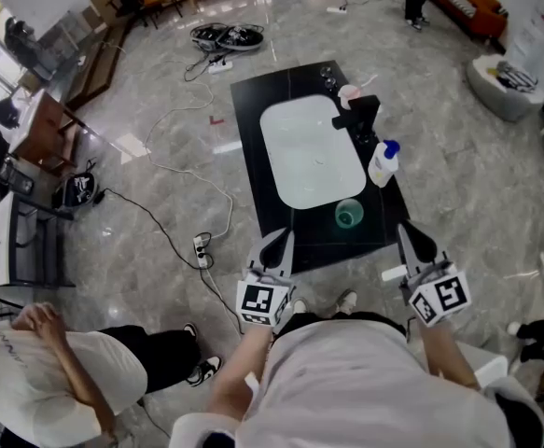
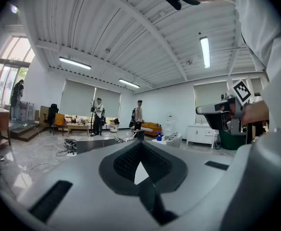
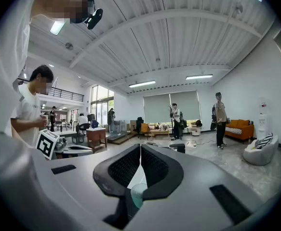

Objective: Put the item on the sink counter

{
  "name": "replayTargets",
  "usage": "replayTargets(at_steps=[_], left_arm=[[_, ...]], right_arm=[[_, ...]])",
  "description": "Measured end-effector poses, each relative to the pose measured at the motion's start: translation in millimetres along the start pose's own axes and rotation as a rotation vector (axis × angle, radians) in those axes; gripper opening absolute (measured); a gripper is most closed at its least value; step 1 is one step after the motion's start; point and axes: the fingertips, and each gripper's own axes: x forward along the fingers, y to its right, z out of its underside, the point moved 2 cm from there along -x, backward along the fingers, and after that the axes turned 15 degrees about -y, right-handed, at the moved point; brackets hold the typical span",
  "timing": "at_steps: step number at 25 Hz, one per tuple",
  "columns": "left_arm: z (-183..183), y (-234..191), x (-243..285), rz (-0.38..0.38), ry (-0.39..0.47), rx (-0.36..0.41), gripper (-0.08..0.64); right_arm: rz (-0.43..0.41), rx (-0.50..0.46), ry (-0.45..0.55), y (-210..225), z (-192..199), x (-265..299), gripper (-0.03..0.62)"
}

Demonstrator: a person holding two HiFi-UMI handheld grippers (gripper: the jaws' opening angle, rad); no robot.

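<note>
Presently: left gripper (image 1: 276, 247) jaws closed together, nothing between; right gripper (image 1: 414, 239) same. Green cup (image 1: 348, 214) — judged item — already upright on sink counter (image 1: 262, 110), 5 o'clock of basin (image 1: 309, 152), near front edge. If reseating: spread jaws wide, come from 6 o'clock, clamp wall low. Bottle (image 1: 383, 163) at cup's 1 o'clock crowds; bare counter at basin's 9 o'clock roomier.

the counter (image 1: 253, 119) has one basin (image 1: 309, 157), one faucet (image 1: 360, 115) and one bottle (image 1: 383, 163). there are two cups: a green cup (image 1: 349, 214) near, a pink cup (image 1: 349, 92) far.
</note>
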Motion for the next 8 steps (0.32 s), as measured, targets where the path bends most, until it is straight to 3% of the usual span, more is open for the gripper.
replayTargets(at_steps=[8], left_arm=[[5.4, 0.4, -5.0, -0.002, 0.008, 0.006, 0.002]], right_arm=[[0.0, 0.003, -0.003, -4.6, 5.2, -3.0, 0.037]])
